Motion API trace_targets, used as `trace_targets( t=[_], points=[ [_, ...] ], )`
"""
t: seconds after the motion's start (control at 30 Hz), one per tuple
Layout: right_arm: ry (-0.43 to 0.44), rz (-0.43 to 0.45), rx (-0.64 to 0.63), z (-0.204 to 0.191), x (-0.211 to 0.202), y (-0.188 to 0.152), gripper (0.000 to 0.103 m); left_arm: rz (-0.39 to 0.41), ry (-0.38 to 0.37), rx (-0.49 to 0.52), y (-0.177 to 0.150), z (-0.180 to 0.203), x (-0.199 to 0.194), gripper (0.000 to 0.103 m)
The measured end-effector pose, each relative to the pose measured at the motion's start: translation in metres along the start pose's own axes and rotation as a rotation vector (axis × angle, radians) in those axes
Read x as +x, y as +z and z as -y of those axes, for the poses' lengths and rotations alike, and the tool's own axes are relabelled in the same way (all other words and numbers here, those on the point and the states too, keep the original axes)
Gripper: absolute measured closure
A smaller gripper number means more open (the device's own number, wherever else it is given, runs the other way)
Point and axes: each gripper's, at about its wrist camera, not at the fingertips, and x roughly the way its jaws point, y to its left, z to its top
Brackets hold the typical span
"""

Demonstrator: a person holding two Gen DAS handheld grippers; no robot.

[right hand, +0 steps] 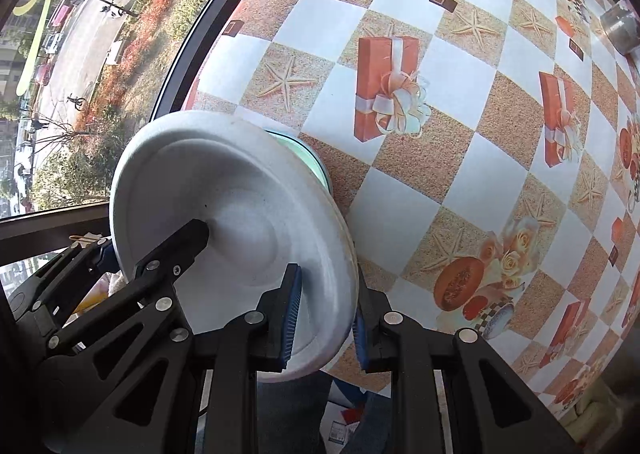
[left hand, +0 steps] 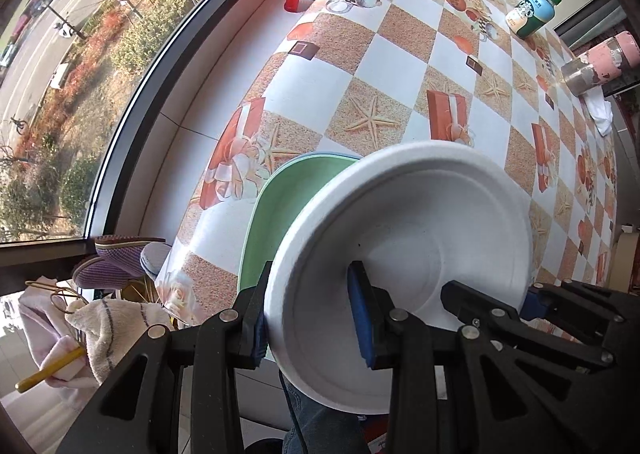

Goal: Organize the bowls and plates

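While both claws are pointing steeply down, the white bowl (left hand: 404,254) is hanging between them over the bench (left hand: 400,66) edge, stacked on a green plate (left hand: 276,210). The left claw (left hand: 312,318) is pinching one side of its rim, the right claw (right hand: 326,318) the opposite side. A checkered starfish cloth is covering the bench, a bottle (left hand: 530,12) is standing far off, and a window (left hand: 80,74) is curving alongside.

One white plate (left hand: 420,222), one green plate (left hand: 276,210), one bottle (left hand: 532,12), two tongs (left hand: 312,318).
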Motion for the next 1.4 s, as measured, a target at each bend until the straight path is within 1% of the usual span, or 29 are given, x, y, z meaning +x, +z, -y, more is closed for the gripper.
trace_targets(
  t=[0.1, 0.23, 0.3, 0.4, 0.43, 0.47, 0.5, 0.53, 0.57, 0.6, 0.63, 0.67, 0.7, 0.73, 0.77, 0.83, 0.87, 0.93, 1.0, 1.13, 1.27, 1.4],
  points=[
    [0.001, -0.012, -0.017, -0.007, 0.011, 0.007, 0.077, -0.017, -0.001, -0.016, 0.0, -0.01, 0.01, 0.067],
    [-0.01, -0.026, -0.02, -0.011, 0.025, 0.017, 0.077, -0.029, -0.002, -0.012, -0.001, -0.015, 0.023, 0.066],
    [-0.019, -0.024, -0.018, -0.011, 0.029, 0.02, 0.077, -0.032, -0.012, -0.014, -0.001, -0.017, 0.025, 0.061],
    [-0.021, -0.022, -0.015, -0.013, 0.025, 0.021, 0.077, -0.023, -0.009, -0.001, -0.002, -0.017, 0.023, 0.06],
    [-0.032, -0.021, -0.019, -0.017, 0.026, 0.022, 0.073, -0.017, 0.002, 0.006, -0.002, -0.016, 0.022, 0.06],
    [-0.057, -0.02, -0.024, -0.017, 0.024, 0.021, 0.063, -0.016, 0.009, 0.016, -0.003, -0.015, 0.02, 0.058],
    [-0.094, -0.014, -0.026, -0.017, 0.022, 0.021, 0.056, -0.014, 0.008, 0.027, -0.003, -0.015, 0.018, 0.054],
    [-0.118, -0.003, -0.025, -0.014, 0.019, 0.02, 0.044, -0.005, 0.019, 0.038, -0.004, -0.014, 0.016, 0.047],
    [-0.125, 0.008, -0.022, -0.01, 0.016, 0.018, 0.037, 0.016, 0.051, 0.047, -0.005, -0.015, 0.012, 0.032],
    [-0.122, 0.013, -0.017, -0.005, 0.011, 0.019, 0.035, 0.037, 0.079, 0.058, -0.006, -0.015, 0.009, 0.018],
    [-0.12, 0.015, -0.01, -0.002, 0.007, 0.018, 0.033, 0.056, 0.091, 0.068, -0.006, -0.017, 0.006, 0.016],
    [-0.121, 0.018, -0.003, 0.001, 0.004, 0.018, 0.029, 0.065, 0.086, 0.072, -0.007, -0.019, 0.003, 0.016],
    [-0.119, 0.026, 0.004, 0.004, -0.001, 0.017, 0.023, 0.068, 0.074, 0.073, -0.007, -0.021, 0.0, 0.013],
    [-0.113, 0.041, 0.012, 0.005, -0.006, 0.014, 0.007, 0.063, 0.055, 0.078, -0.007, -0.023, -0.001, 0.005],
    [-0.103, 0.06, 0.018, 0.006, -0.012, 0.012, 0.0, 0.061, 0.04, 0.086, -0.007, -0.024, -0.003, 0.0],
    [-0.082, 0.086, 0.017, 0.005, -0.021, 0.01, 0.0, 0.069, 0.032, 0.126, -0.009, -0.02, -0.009, 0.0],
    [-0.076, 0.096, 0.006, 0.006, -0.028, 0.009, 0.0, 0.082, 0.041, 0.148, -0.01, -0.017, -0.012, 0.0],
    [-0.09, 0.119, -0.024, -0.002, -0.035, 0.005, 0.0, 0.11, 0.049, 0.187, -0.014, -0.011, -0.021, 0.0],
    [-0.117, 0.142, -0.053, -0.019, -0.041, -0.001, 0.0, 0.126, 0.054, 0.213, -0.019, -0.006, -0.028, 0.0],
    [-0.131, 0.145, -0.07, -0.028, -0.044, -0.006, 0.0, 0.165, 0.081, 0.225, -0.028, 0.0, -0.037, 0.0],
    [-0.146, 0.113, -0.068, -0.027, -0.04, -0.009, 0.0, 0.158, 0.089, 0.222, -0.028, 0.0, -0.036, 0.0],
    [-0.16, 0.105, -0.054, -0.024, -0.043, -0.013, 0.0, 0.155, 0.081, 0.206, -0.027, -0.001, -0.035, 0.0]
  ],
)
